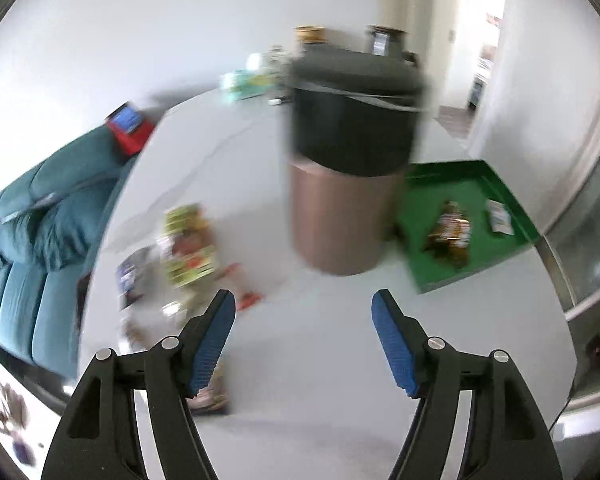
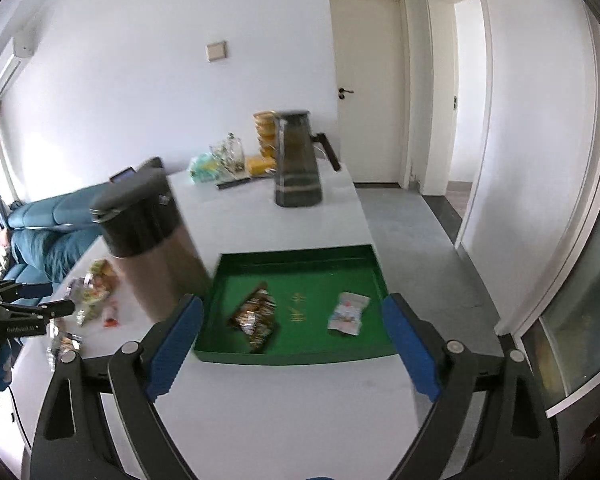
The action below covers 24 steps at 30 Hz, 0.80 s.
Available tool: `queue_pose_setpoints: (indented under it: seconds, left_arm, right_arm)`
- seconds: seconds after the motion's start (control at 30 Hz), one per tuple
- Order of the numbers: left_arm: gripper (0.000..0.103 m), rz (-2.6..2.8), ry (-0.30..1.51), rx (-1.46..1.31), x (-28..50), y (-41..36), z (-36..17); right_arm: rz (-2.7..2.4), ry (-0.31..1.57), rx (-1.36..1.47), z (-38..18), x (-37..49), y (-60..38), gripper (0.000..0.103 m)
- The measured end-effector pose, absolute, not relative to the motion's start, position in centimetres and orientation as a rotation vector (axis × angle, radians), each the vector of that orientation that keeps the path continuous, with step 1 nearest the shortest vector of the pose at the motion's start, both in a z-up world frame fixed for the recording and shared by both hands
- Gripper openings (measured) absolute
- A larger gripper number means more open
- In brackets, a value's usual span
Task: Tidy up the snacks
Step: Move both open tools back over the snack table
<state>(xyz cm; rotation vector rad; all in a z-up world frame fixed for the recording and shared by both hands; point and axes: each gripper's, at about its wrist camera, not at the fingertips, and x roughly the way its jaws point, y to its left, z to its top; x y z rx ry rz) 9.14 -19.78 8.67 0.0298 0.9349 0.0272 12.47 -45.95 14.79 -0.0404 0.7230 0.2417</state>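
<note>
A green tray lies on the white table and holds a brown snack pack and a small white snack pack. The tray also shows at the right of the left wrist view, with both packs in it. Loose snacks lie in a blurred pile at the table's left; they also show in the right wrist view. My left gripper is open and empty above the table between pile and tray. My right gripper is open and empty, just in front of the tray.
A tall brown canister with a black lid stands between the pile and the tray; it also shows in the right wrist view. A dark pitcher and clutter stand at the far end. A teal sofa lies left of the table.
</note>
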Motion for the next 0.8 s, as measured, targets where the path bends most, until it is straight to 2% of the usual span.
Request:
queue_pose_setpoints:
  seconds: [0.17, 0.37, 0.8]
  left_arm:
    - [0.065, 0.11, 0.928, -0.043, 6.4, -11.6, 8.1]
    - [0.065, 0.138, 0.981, -0.121, 4.4, -3.7, 5.1]
    - [0.065, 0.1, 1.037, -0.21, 4.0, 4.8, 0.8]
  right_arm:
    - [0.261, 0.712, -0.05, 15.7, 10.4, -41.1, 0.103]
    - [0.314, 0.741, -0.048, 15.4, 8.4, -33.4, 0.103]
    - [0.369, 0.841, -0.057, 11.5, 6.0, -20.5, 0.103]
